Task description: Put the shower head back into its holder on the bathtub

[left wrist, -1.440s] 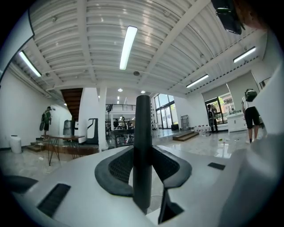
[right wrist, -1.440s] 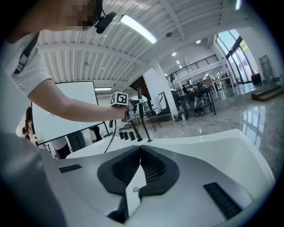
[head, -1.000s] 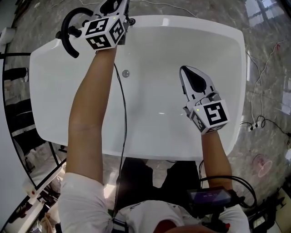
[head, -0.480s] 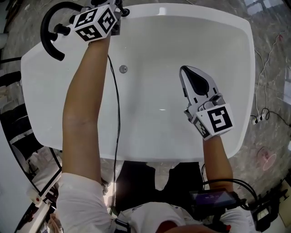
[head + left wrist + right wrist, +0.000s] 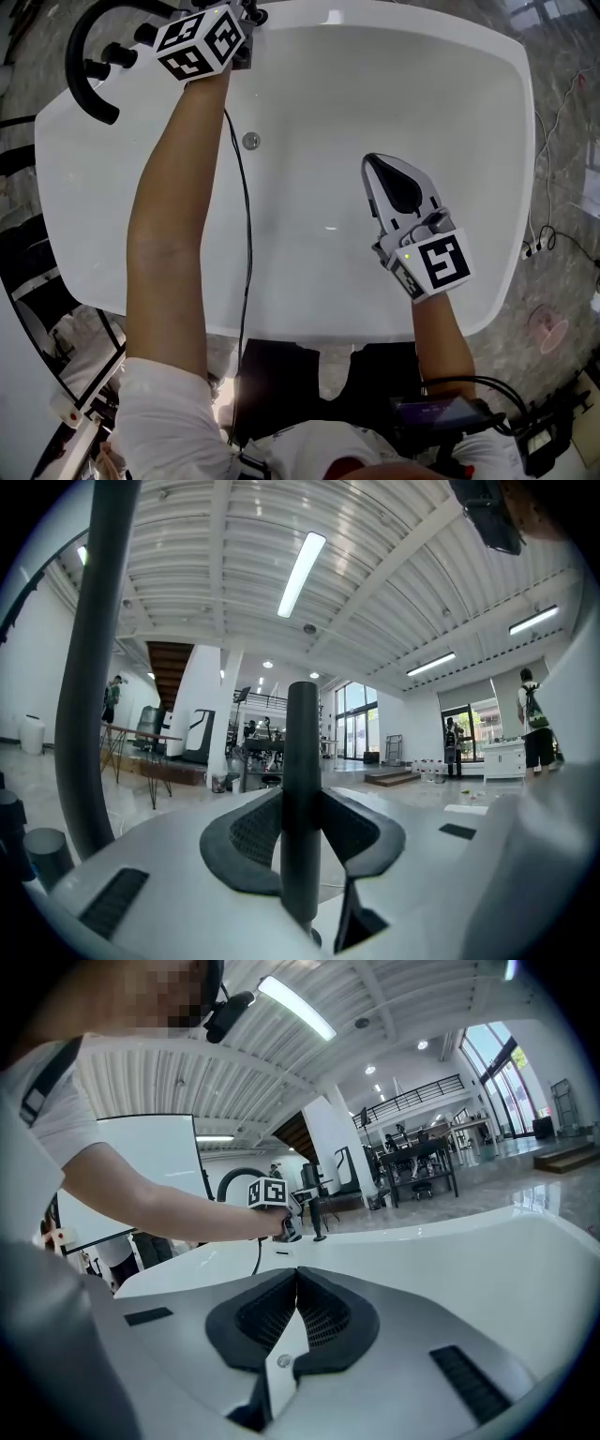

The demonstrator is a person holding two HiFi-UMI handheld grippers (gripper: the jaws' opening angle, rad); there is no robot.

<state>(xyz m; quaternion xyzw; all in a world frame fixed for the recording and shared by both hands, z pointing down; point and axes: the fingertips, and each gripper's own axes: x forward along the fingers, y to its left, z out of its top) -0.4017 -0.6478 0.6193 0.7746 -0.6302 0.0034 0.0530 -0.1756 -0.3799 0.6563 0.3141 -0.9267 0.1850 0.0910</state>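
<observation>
Clamping shower head (image 5: 301,733), left gripper (image 5: 302,799) at bathtub (image 5: 469,112) rim, black spout (image 5: 73,66) beside.

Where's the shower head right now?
The shower head stands clamped in the left gripper, at the far rim of the bathtub in the head view's upper left, beside the curved black faucet.

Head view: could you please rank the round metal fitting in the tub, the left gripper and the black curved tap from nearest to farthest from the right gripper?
1. Round metal fitting, inside the white tub, up-left.
2. Left gripper, at the tub's far rim.
3. Black curved tap, far-left corner, outermost.
</observation>
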